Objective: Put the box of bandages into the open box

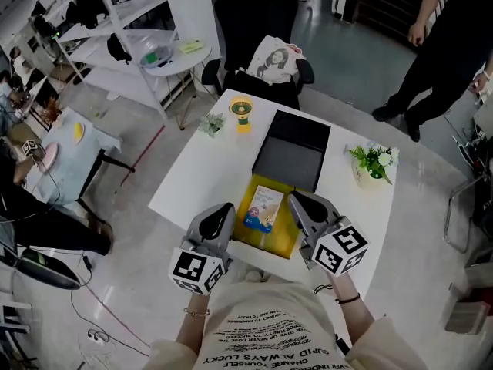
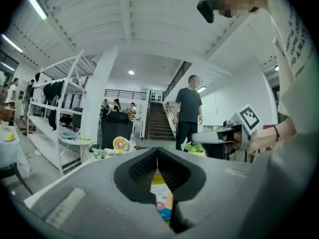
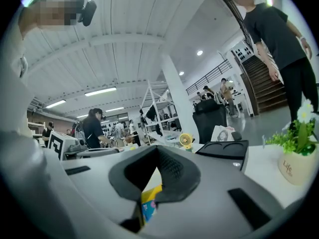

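Note:
The box of bandages [image 1: 264, 206], white and blue with a picture on it, lies flat inside the open box [image 1: 281, 239]. That box has a yellow inside, and its black lid [image 1: 291, 153] lies behind it. My left gripper [image 1: 223, 208] hovers over the box's near left corner with its jaws shut and empty. My right gripper [image 1: 294, 197] hovers at the near right corner, likewise shut on nothing. In the left gripper view the bandage box [image 2: 162, 194] shows below the closed tips of the left gripper [image 2: 157, 153]. In the right gripper view it [image 3: 148, 206] shows under the right gripper [image 3: 157, 151].
On the white table [image 1: 202, 177] stand a small yellow fan [image 1: 241, 112], a little plant [image 1: 212, 123] and a potted plant [image 1: 373, 164] at the right. A chair with a printed bag [image 1: 273, 62] is behind the table. A person in black [image 1: 447, 45] stands at the far right.

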`<state>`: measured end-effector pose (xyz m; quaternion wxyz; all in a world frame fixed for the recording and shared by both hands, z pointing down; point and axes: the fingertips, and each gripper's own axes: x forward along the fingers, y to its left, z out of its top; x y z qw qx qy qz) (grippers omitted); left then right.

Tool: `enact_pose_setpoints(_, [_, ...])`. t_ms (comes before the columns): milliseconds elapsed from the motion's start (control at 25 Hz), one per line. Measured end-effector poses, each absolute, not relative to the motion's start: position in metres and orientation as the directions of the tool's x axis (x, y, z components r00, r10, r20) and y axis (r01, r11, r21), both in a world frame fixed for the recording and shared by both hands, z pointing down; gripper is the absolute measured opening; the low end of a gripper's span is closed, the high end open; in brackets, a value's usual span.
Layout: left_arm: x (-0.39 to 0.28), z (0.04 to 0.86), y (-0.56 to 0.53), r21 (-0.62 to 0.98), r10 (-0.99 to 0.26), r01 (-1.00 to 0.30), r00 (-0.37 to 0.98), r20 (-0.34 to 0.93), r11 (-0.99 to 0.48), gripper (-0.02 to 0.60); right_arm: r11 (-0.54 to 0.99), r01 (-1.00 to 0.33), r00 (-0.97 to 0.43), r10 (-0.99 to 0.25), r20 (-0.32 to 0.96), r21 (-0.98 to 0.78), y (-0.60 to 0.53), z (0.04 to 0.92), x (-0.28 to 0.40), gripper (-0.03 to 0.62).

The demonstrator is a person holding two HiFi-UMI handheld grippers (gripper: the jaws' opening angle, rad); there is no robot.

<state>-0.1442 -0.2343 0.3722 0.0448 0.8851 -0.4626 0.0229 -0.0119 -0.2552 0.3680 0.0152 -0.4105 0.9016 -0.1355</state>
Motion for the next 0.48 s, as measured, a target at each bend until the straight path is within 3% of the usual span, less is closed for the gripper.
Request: enact_pose_setpoints(480, [-0.147,0.358,-0.235,0.041,-0.86,-0.861,0.509,0.043,-0.508,0.023,0.577,-0.786,-0.597,-0.802,0.03,-0.22,-0.264,0.349,0.023,0.005])
